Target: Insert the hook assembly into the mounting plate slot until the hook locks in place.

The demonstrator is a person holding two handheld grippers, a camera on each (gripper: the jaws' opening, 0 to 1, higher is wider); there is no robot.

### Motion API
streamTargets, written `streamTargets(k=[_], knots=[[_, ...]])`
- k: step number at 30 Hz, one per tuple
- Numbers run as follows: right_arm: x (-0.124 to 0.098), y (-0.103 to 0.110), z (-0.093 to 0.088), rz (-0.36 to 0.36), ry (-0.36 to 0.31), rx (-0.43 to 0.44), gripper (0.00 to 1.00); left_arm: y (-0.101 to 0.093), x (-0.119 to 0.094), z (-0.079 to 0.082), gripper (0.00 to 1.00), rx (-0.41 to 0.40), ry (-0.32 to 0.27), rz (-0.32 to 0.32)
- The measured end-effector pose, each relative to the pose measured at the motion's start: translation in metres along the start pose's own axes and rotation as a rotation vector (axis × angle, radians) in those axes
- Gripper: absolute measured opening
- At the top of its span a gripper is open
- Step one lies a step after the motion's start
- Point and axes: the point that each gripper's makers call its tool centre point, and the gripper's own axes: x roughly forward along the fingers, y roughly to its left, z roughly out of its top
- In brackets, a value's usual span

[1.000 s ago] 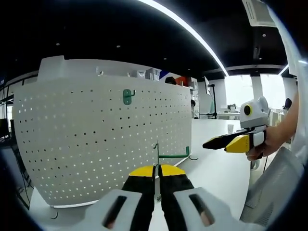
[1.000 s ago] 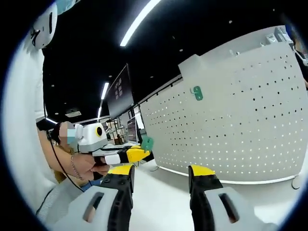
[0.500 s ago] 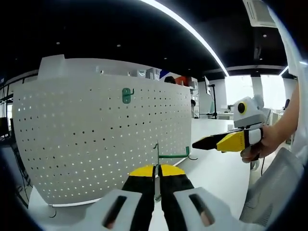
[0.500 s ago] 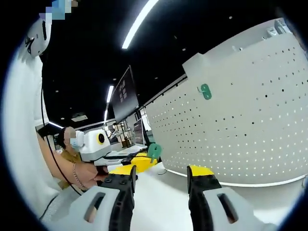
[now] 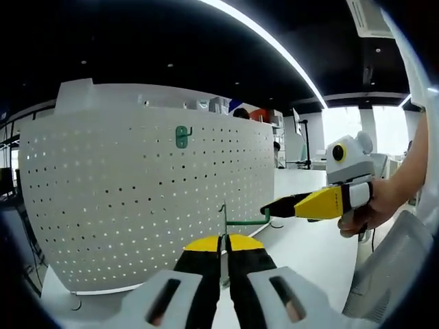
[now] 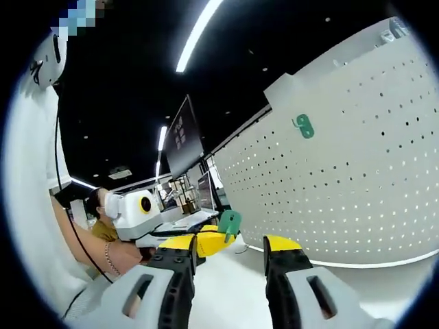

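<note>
in the left gripper view the left gripper (image 5: pixel 223 248) has its jaws pressed together on the green hook assembly (image 5: pixel 236 222), pinching its thin upright wire, while the green arm of the hook runs off to the right from the jaw tips. the white perforated mounting plate (image 5: pixel 137 199) stands upright on the white table (image 5: pixel 309 247) directly ahead of this gripper, with the held hook in front of its lower right area and not yet in any slot. a second green hook (image 5: pixel 181 136) is already seated high on the plate, near its top edge. the right gripper (image 5: pixel 285 204) enters this view from the right, held in a person's hand (image 5: pixel 374 205), its yellow and black tips near the free end of the held hook; whether they touch it cannot be told. in the right gripper view the right gripper (image 6: pixel 230 255) has its jaws spread apart with nothing between them. the left gripper (image 6: pixel 199 241) shows beyond them with the green plate end of the hook assembly (image 6: pixel 230 223) at its tip. the mounting plate (image 6: pixel 357 185) rises on the right with the second green hook (image 6: pixel 304 126) mounted on its upper part.
</note>
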Motion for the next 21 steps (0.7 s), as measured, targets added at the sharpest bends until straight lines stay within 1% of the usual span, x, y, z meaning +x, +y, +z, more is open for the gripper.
streamTargets(k=[8,14,21], knots=[[0.011,0.000,-0.001,0.005,-0.012,0.033,0.33,0.001,0.002,0.001,0.02,0.003,0.000,0.000],[0.014,-0.004,-0.003,-0.016,-0.025,0.071,0.30,0.001,0.003,0.004,0.02,0.009,-0.001,-0.002],[0.022,-0.003,0.001,-0.011,-0.043,0.100,0.26,0.000,0.004,0.005,0.02,0.014,0.000,-0.002]])
